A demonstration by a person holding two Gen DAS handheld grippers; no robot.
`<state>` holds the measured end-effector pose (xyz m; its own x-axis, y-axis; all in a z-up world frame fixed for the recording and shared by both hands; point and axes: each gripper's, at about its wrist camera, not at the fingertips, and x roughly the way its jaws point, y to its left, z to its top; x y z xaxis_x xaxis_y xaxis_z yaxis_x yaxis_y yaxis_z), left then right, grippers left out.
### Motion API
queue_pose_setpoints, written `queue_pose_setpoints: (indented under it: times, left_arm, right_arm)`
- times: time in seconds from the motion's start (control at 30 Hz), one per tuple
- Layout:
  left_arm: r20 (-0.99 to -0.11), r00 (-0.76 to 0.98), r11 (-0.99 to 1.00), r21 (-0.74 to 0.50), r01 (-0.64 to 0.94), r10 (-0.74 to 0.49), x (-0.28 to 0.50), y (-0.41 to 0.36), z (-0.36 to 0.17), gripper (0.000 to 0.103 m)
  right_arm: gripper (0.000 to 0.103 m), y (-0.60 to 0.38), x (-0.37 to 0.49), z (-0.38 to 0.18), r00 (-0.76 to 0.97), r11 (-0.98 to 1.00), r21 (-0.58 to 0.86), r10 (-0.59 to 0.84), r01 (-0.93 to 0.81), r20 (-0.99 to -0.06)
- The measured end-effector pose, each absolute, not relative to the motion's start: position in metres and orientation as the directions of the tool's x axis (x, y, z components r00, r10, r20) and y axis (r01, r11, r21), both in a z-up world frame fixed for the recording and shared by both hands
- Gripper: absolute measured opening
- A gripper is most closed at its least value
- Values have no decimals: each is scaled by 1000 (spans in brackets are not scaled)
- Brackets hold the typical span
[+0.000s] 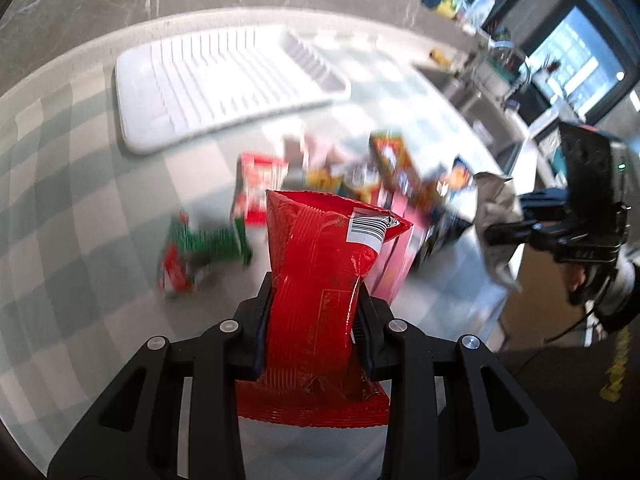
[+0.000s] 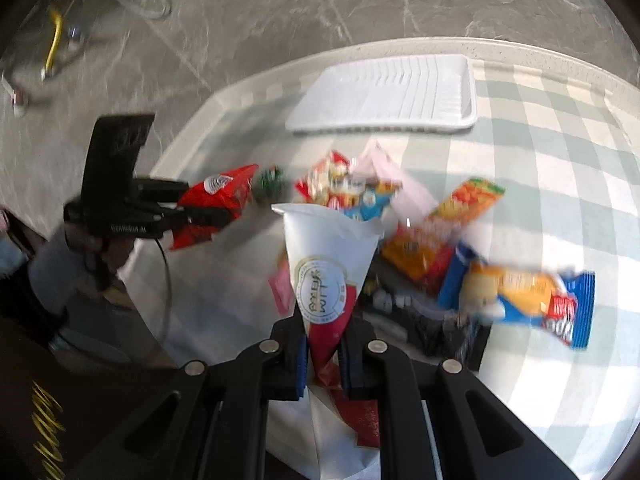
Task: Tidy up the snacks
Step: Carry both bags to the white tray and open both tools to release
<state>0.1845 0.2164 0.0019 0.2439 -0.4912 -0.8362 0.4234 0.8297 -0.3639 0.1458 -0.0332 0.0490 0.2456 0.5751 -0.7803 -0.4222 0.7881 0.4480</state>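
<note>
Red packet (image 1: 320,280) upright in left claw (image 1: 316,312)

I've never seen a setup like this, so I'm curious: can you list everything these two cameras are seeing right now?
red snack bag: one, red with a barcode sticker, pinched in the left claw.
white snack bag: one, white with a red lower part and round emblem, pinched in the right claw.
snack pile: many blurred packets, red, orange, blue, pink, green, on the tablecloth.
white tray: one, ribbed, behind the pile, nothing in it.
checked tablecloth: one, pale green and white, covering the table.
floor: grey marbled tiles beyond the table.
left claw: black, shut on the red bag.
right claw: black, shut on the white bag.
</note>
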Motion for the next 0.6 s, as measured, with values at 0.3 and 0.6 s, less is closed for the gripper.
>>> queue_pose_setpoints:
  times: [0.3, 0.6]
  left_arm:
    - [-783, 302, 827, -438, 353, -544, 258, 220, 33, 31]
    - [-783, 334, 850, -466, 245, -525, 357, 235, 25, 31]
  right_arm:
    - [13, -45, 219, 72, 278, 773, 527, 625, -353, -730]
    - [13, -47, 316, 67, 287, 779, 564, 626, -273, -725]
